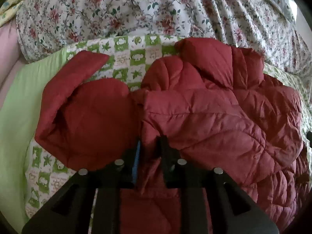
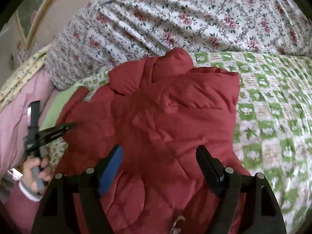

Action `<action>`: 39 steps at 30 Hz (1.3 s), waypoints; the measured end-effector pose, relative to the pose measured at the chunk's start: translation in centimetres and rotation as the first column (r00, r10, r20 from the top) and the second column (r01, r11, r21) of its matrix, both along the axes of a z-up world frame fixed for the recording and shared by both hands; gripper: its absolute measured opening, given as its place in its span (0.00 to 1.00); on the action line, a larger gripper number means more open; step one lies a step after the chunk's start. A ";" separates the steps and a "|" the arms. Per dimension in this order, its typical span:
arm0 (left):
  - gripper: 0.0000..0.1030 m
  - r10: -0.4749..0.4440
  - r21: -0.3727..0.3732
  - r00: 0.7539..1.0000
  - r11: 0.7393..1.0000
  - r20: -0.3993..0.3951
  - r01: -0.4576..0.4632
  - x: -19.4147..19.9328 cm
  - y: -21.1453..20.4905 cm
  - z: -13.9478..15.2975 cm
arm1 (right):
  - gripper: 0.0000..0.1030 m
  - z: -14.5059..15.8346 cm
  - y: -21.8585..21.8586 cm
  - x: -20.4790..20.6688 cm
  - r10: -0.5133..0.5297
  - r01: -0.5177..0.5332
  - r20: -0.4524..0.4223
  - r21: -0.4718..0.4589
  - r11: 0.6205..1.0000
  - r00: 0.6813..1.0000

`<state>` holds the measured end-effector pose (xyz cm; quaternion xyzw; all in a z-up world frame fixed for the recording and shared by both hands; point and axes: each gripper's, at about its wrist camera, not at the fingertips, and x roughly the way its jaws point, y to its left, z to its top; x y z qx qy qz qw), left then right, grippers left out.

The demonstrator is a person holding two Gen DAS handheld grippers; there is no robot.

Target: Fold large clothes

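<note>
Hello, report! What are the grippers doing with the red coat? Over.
Left gripper pinching puffy red quilted jacket. Right gripper open above it. Nothing blocking.

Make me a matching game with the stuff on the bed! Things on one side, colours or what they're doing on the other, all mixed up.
Things:
1. puffy jacket
2. checked quilt
3. left gripper
4. right gripper

Descriptions:
A. green and white squares
B. wide open above the jacket
C. dark red
D. pinching a fold of the jacket

Pairs: 1-C, 2-A, 3-D, 4-B
</note>
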<state>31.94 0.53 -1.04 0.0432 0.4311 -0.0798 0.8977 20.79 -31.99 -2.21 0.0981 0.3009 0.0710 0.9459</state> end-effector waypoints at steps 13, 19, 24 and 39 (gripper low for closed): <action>0.50 -0.094 -0.173 0.992 0.979 0.084 0.107 -4.0 0.0 3.8 | 0.81 -4.7 -3.3 4.0 -0.107 0.111 -0.137 0.026 0.993 0.985; 0.50 -0.164 -0.036 0.986 0.986 -0.008 0.164 -2.9 -5.0 -0.1 | 1.00 -5.2 -1.5 5.0 -0.064 0.053 -0.158 -0.076 0.996 0.985; 0.50 -0.156 -0.010 0.986 0.988 -0.057 0.156 -1.8 -5.0 -2.8 | 1.00 -2.5 0.4 2.5 -0.156 0.139 -0.069 -0.205 0.969 0.985; 0.51 -0.149 0.011 0.987 0.989 -0.053 0.149 -1.6 -5.3 -3.1 | 1.00 -4.3 0.9 5.6 -0.126 0.105 -0.177 -0.126 0.986 0.976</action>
